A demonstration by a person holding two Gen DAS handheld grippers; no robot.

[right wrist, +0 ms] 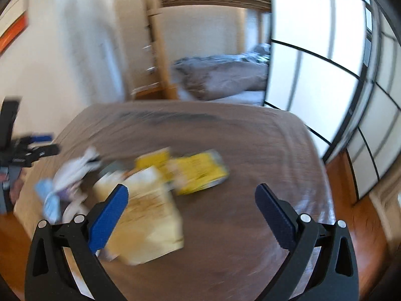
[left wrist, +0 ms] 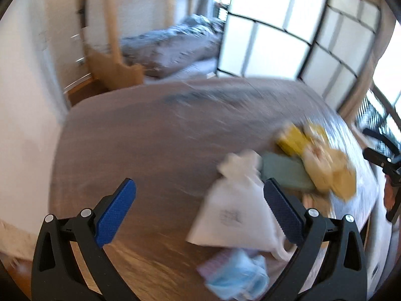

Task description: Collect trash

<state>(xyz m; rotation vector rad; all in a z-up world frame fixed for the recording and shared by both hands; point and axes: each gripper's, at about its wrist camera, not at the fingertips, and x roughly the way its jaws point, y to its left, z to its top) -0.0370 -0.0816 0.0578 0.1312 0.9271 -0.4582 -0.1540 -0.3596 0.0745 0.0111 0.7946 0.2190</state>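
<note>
Trash (right wrist: 150, 200) lies on table (right wrist: 225, 135), beside right gripper's (right wrist: 191, 198) spread fingers (right wrist: 110, 213).

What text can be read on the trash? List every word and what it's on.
None is readable.
White bag: a small grey printed block, too blurred to read.
Yellow packet: dark print, smeared by motion blur.
Cream wrapper: faint brownish marks, unreadable.
</note>
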